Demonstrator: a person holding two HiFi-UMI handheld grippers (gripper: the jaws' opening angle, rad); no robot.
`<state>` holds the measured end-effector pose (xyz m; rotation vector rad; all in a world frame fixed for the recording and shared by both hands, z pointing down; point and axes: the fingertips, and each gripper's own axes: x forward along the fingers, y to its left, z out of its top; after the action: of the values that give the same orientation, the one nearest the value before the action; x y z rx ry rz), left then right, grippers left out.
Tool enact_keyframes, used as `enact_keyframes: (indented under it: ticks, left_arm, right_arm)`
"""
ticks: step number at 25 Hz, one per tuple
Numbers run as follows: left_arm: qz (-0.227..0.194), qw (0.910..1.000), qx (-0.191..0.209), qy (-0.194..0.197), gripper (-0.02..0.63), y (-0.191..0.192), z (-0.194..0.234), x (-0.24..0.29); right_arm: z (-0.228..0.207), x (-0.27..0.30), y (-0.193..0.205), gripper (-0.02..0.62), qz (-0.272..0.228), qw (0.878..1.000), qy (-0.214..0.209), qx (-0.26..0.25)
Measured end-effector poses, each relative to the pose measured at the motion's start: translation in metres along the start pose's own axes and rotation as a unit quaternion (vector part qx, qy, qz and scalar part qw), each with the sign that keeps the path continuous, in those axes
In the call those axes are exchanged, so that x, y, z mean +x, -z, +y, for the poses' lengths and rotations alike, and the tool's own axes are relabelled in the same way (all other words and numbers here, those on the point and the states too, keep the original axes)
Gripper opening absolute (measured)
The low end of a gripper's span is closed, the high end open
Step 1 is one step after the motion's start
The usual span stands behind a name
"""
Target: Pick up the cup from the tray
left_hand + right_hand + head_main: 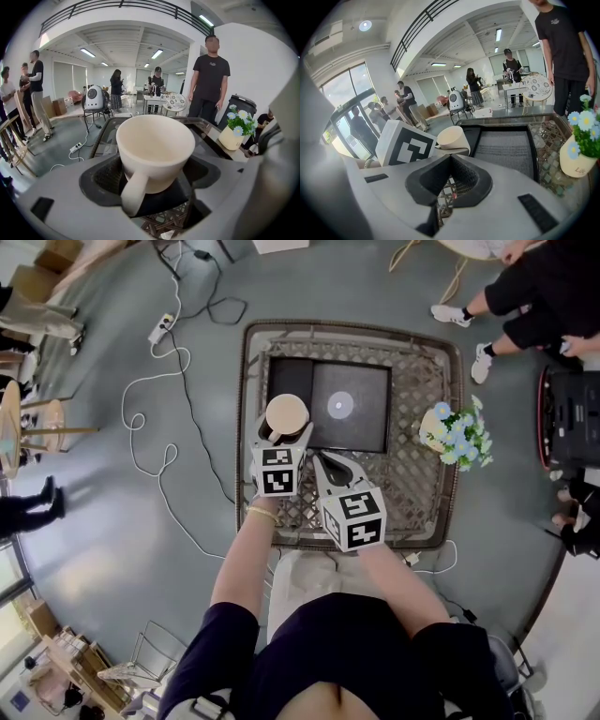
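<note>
A cream cup (286,415) with a handle is gripped by my left gripper (285,435), which is shut on it over the near left part of the black tray (361,432). In the left gripper view the cup (154,150) stands upright between the black pads, its handle towards the camera, with wicker showing below it. My right gripper (322,461) is just right of the left one, over the wicker table in front of the tray. Its jaws (449,174) meet at the tips with nothing between them. From there the cup (452,137) shows to the left.
The tray (504,145) lies on a square wicker table (422,484). A pot of blue and white flowers (452,435) stands on the table's right side. Cables and a power strip (161,329) lie on the floor to the left. People stand around the room.
</note>
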<state>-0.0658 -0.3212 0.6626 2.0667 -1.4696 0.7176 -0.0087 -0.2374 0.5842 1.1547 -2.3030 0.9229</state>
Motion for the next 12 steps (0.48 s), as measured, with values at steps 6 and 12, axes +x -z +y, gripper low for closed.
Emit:
enact_keyframes:
  ticks: [6, 12]
  left_arm:
    - [-0.004, 1.0, 0.002, 0.003, 0.408, 0.0, -0.003, -0.01]
    - [-0.025, 0.9997, -0.003, 0.004, 0.407, -0.011, -0.006, -0.029]
  right_arm:
    - [0.004, -0.003, -0.001, 0.011, -0.004, 1.0, 0.001, -0.005]
    - [0.009, -0.009, -0.006, 0.011, -0.012, 1.0, -0.001, -0.014]
